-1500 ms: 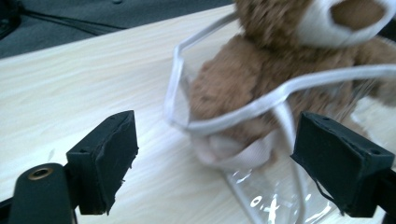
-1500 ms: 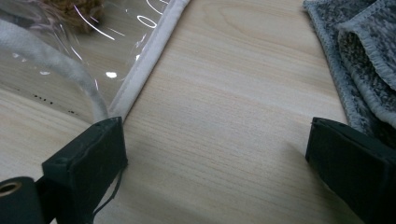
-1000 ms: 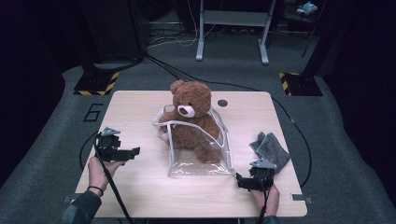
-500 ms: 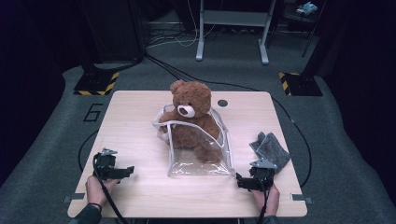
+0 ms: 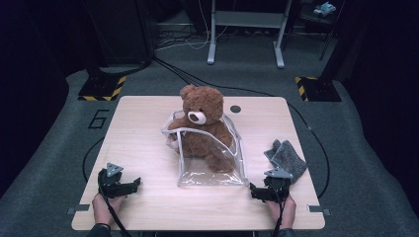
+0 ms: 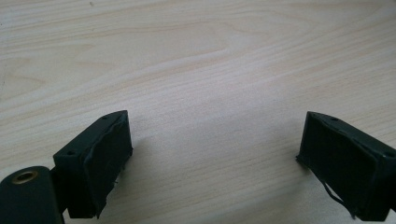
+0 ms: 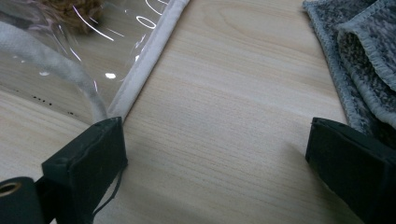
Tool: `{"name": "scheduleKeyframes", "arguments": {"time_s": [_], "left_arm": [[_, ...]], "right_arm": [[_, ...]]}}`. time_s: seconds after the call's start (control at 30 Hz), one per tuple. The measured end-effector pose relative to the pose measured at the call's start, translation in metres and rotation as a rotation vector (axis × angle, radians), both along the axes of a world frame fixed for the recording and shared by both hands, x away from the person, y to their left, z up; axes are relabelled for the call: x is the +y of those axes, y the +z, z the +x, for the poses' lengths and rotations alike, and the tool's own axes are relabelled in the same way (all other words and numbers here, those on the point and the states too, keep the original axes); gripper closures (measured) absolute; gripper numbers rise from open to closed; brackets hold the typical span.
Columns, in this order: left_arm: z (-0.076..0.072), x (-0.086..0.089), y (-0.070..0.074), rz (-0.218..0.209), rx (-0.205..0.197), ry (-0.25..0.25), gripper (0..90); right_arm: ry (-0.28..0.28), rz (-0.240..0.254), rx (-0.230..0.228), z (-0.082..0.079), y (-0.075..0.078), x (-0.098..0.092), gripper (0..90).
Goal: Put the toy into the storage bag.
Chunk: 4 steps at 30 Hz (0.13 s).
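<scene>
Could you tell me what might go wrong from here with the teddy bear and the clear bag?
The teddy bear sits upright, only half inside the clear bag; tugging the bag could tip it over. The right gripper, open, lies between the bag's white edge and the grey cloth, so closing might snag the cloth instead.

On the table (image 5: 148, 143) there is one brown teddy bear (image 5: 202, 123) at the centre, inside one clear plastic bag (image 5: 212, 170) — and one grey cloth (image 5: 286, 158) at about 4 o'clock. Two grippers — the left gripper (image 5: 133, 185) at 8 o'clock, the right gripper (image 5: 254, 191) at 5 o'clock.
</scene>
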State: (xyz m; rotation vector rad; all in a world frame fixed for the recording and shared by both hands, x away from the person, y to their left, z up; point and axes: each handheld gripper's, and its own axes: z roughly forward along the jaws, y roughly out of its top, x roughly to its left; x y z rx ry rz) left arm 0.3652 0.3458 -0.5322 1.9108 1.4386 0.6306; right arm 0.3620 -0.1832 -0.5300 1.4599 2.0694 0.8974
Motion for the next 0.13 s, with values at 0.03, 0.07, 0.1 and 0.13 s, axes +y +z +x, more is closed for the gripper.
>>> {"name": "scheduleKeyframes", "arguments": {"time_s": [0.03,0.07,0.1,0.13], "left_arm": [[0.0,0.0,0.0,0.0,0.0,0.0,8.8],[0.0,0.0,0.0,-0.001,0.0,0.0,8.9],[0.0,0.0,0.0,0.0,0.0,0.0,8.9],[0.0,0.0,0.0,0.0,0.0,0.0,8.8]], "right_arm": [[-0.001,0.0,0.0,0.0001,0.0,0.0,4.1],[-0.002,0.0,0.001,0.0003,-0.0001,0.0001,3.9],[-0.002,0.0,0.001,0.0003,-0.0001,0.0001,3.8],[-0.003,0.0,0.001,0.0004,-0.0001,0.0002,3.7]]}}
